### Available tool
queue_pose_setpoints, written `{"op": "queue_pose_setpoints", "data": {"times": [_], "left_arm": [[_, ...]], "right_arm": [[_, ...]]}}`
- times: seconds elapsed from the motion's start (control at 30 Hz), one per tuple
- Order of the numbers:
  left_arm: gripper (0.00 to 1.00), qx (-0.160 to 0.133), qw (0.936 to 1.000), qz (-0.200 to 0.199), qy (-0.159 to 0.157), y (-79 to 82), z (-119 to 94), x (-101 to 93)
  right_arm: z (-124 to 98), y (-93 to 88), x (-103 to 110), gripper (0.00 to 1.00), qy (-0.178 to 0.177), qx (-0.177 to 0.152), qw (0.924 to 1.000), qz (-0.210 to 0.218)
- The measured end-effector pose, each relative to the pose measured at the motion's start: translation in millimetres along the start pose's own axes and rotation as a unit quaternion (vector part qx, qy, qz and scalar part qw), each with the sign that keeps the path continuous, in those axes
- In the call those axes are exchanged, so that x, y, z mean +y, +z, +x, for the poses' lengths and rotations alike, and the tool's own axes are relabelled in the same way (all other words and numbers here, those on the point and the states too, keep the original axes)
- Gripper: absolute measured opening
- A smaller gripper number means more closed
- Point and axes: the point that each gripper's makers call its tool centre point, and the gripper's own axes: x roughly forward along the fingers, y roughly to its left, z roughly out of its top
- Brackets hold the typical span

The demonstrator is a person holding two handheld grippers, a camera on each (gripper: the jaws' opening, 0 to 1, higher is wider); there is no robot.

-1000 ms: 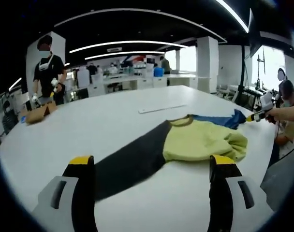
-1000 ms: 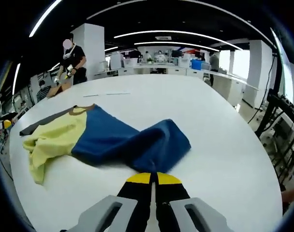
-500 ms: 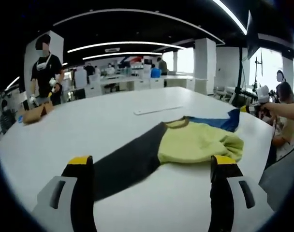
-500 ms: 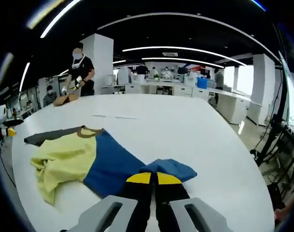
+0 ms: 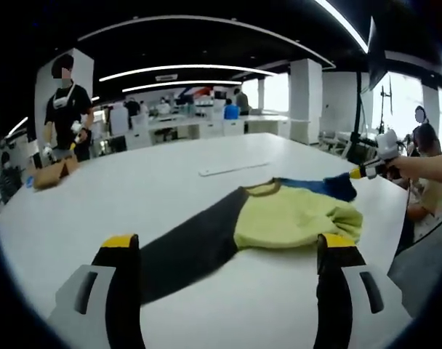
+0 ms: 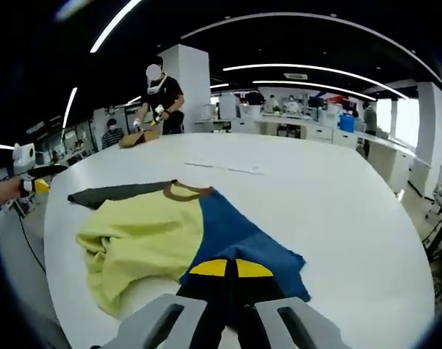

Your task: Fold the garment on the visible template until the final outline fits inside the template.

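Left gripper view: left gripper [image 5: 228,251] spread, empty; garment [image 5: 279,218] lies rumpled on desk [image 5: 134,182].
Right gripper view: right gripper [image 6: 224,269] pinching blue sleeve [image 6: 243,240]. Carry it flat across the yellow body [image 6: 145,236], avoid bunching.

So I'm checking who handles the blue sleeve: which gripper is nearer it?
Right. The right gripper is shut on the blue sleeve; the left gripper hangs open, back from the garment's other side.

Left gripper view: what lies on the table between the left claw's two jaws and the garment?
Bare white table; the garment's dark sleeve runs down toward the left claw, jaws wide apart.
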Motion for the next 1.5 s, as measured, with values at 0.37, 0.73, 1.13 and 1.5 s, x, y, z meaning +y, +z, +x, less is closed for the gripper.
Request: {"op": "queue_pose_setpoints", "data": {"times": [0.37, 0.73, 1.13, 1.5], "left_arm": [[0.99, -0.001, 1.0, 0.006, -0.004, -2.1, -0.4, -0.2], [0.99, 0.001, 0.9999, 0.009, -0.005, -2.5, 1.9, -1.0], [0.99, -0.001, 0.9999, 0.012, -0.007, -1.2, 3.2, -6.2], [0.98, 0.002, 0.9998, 0.017, -0.005, -0.6, -0.3, -9.5]], "right_arm": [[21.5, -30.8, 25.1, 0.0, 0.033, 0.054, 0.9979, 0.016], [-0.5, -14.5, 6.6, 0.21, 0.012, 0.022, 0.999, 0.037], [-11.8, -27.3, -38.9, 0.42, -0.062, 0.034, 0.994, 0.083], [-0.4, -47.6, -37.9, 0.3, -0.071, 0.052, 0.9844, 0.152]]}}
